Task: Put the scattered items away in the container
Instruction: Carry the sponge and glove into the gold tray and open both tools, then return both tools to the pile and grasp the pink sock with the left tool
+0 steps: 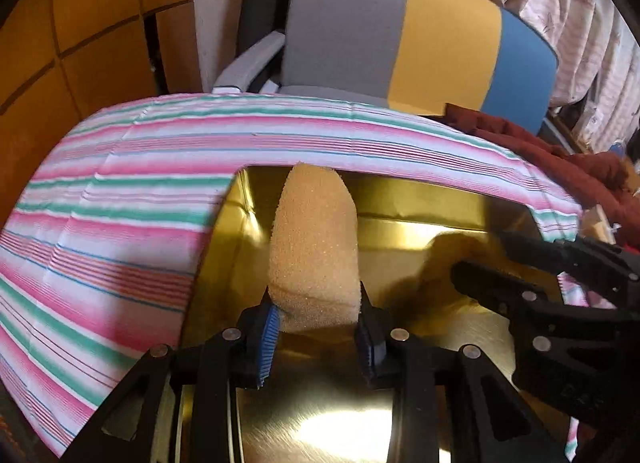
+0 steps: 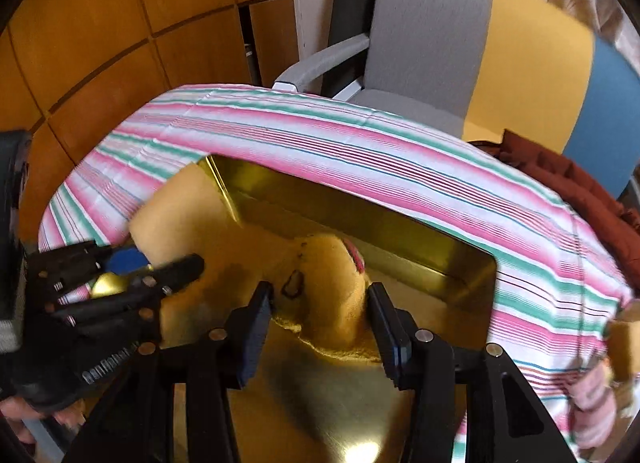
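we see the counter (image 1: 120, 199) under a cloth striped pink, green and white, filling the left wrist view from nine o'clock round to three. behind it, at twelve o'clock, stands a chair (image 1: 344, 23) with a grey back, and beside that a yellow panel and a blue one. a dark red garment (image 1: 560, 155) lies at two o'clock off the counter's far edge.

on the cloth sits the gold tin (image 1: 420, 223), open, its shiny floor running down to six o'clock in both views.

our left gripper (image 1: 316, 323) hangs over the tin with its fingers closed on the near end of a tan sponge (image 1: 316, 239), which stands up toward twelve o'clock over the tin's left part; in the right wrist view that gripper (image 2: 160, 267) shows at nine o'clock.

our right gripper (image 2: 320, 303) is over the tin too, its fingers on either side of a yellow soft toy (image 2: 328, 287) with a dark stitched mark; the fingers touch its sides. the toy's lower edge reaches the tin floor.
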{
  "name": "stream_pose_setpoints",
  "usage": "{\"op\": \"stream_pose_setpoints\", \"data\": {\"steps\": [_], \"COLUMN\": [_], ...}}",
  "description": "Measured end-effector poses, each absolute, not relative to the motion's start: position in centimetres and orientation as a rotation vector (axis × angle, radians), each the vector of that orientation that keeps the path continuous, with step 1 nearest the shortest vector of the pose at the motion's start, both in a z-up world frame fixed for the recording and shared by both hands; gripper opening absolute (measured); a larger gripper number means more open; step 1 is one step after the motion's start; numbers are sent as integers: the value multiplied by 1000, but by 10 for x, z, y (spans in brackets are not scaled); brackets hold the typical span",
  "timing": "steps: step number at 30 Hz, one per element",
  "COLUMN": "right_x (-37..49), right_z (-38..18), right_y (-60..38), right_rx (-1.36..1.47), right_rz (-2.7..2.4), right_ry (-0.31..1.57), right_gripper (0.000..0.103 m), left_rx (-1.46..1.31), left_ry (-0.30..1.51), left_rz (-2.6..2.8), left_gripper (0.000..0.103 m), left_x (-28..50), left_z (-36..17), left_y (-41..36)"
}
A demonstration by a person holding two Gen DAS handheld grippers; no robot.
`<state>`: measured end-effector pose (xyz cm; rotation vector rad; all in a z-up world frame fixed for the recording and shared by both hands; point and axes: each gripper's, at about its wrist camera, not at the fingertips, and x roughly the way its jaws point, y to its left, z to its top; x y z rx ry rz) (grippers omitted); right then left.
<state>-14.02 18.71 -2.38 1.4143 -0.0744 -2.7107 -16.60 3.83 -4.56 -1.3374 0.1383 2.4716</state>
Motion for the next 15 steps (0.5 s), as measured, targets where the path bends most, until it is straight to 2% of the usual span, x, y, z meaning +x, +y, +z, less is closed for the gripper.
{"op": "stream_pose_setpoints", "data": {"steps": [1,2,4,6,15], "right_x": [-143,-146,-146,-141,-93], "right_z": [-23,-21,-14,-5,18], "right_y": [185,184,185,188,203], "right_rx": [1401,1386,1340,1272,1147], "right_rz": [-2706,-2706,-2728,-2742,-2812], "right_ry": [-90,-100,-107,-144,-169], "right_gripper": [53,60,68,77,78], "left_rx": [-1353,-1364,-1392,-1408,-1305], "left_ry": [143,131,57,-1,-61], "left_rz": [2486,2493,2489,2482,2540], "left_gripper": [34,35,41,43,44], "left_x": [-170,-172,-176,-177,-145], "left_z": [-46,-46,-46,-46,-34], "left_y": [38,35,27,20,20]}}
